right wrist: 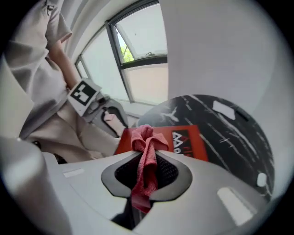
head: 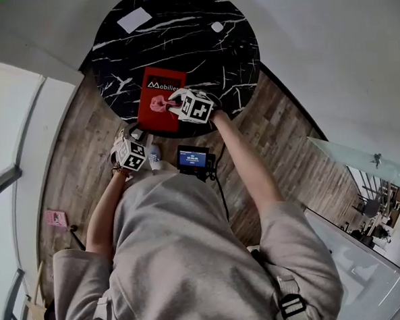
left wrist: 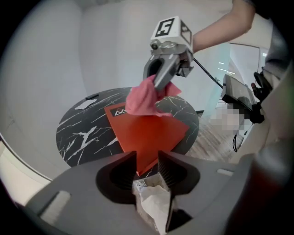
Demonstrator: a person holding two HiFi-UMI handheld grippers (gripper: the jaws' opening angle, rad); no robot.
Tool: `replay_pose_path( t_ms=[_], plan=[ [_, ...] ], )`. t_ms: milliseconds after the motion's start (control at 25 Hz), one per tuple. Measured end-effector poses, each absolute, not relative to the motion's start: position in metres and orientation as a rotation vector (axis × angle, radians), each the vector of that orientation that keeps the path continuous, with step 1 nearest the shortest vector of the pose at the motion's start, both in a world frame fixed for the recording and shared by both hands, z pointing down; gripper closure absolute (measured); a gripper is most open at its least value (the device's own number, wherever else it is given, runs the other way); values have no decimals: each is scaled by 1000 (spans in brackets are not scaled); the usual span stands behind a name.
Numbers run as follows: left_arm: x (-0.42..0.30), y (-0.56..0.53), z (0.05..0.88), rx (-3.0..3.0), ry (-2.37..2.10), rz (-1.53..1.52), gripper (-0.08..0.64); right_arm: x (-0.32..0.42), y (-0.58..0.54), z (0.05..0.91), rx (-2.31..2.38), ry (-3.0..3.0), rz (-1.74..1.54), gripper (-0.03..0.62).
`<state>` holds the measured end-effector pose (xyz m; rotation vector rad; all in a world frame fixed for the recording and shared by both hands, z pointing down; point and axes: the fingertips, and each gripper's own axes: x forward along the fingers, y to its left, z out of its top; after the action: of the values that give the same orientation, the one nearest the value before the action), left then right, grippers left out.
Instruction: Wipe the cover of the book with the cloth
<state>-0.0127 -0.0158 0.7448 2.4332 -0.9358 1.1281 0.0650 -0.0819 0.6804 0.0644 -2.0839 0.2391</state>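
A red book (head: pixel 155 119) lies at the near rim of a round black marble table (head: pixel 179 35), with one corner jutting over the edge above the wood floor (head: pixel 84 149). The left gripper (left wrist: pixel 147 166) meets it there: its jaws are drawn in on that overhanging corner, and a crumpled white wad (left wrist: pixel 154 204) is wedged between them closer to the camera. Whether the jaws truly pinch the corner or only flank it is hard to judge. The right gripper (left wrist: pixel 160 79) is clenched on a bunched pink cloth (left wrist: pixel 143 98), whose loose end rests on the cover just beside the white lettering at the book's far edge. Beyond the book the far half of the tabletop lies open, bearing only a white card (head: pixel 135 20) near the back rim and a small white object (head: pixel 217 26), well apart from each other. A window (right wrist: pixel 138 59) stands on the left gripper's side. From the head view the cloth and the right gripper's marker cube cover the middle of the cover, and the lettering is partly cut off. The left marker cube hides that gripper's jaws there. The person's grey top (head: pixel 186 258) fills the lower frame, blocking the floor below, with a small lit screen (head: pixel 192 158) at the chest.
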Motion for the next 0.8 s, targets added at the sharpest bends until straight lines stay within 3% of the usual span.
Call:
replay_pose_path(
  t_ms=[320,800],
  plan=[
    [-18,-17,742,2460,-909,1130,394,78,-200,694,426,-2007,60,526],
    [-30,-18,752,2444,-904,1107,399,70,-186,738,411,-1956,310,525]
  ],
)
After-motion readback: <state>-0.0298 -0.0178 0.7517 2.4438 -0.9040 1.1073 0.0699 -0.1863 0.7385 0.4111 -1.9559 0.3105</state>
